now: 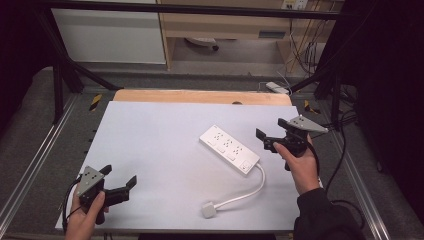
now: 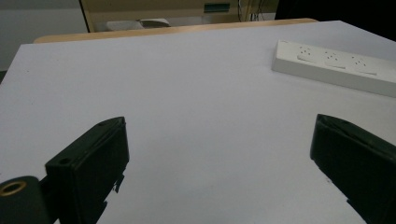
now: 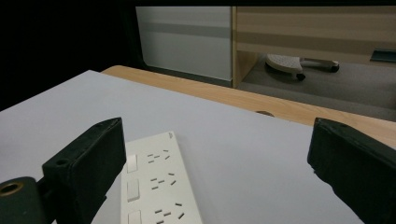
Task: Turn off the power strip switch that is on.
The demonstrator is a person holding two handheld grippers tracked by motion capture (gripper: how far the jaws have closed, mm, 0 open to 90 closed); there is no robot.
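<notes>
You are holding both grippers with jaws wide: right gripper (image 1: 270, 134) hovering beside the power strip (image 1: 229, 149), left gripper (image 1: 120, 181) near. Grabbing its trailing cable (image 1: 247, 192) could drag it askew.

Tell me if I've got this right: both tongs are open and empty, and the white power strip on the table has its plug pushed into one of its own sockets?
Not quite. The plug lies loose on the white table, at the end of its cord, away from the power strip; the high view shows it. The rest holds: the left tongs and right tongs are both open and empty.
</notes>
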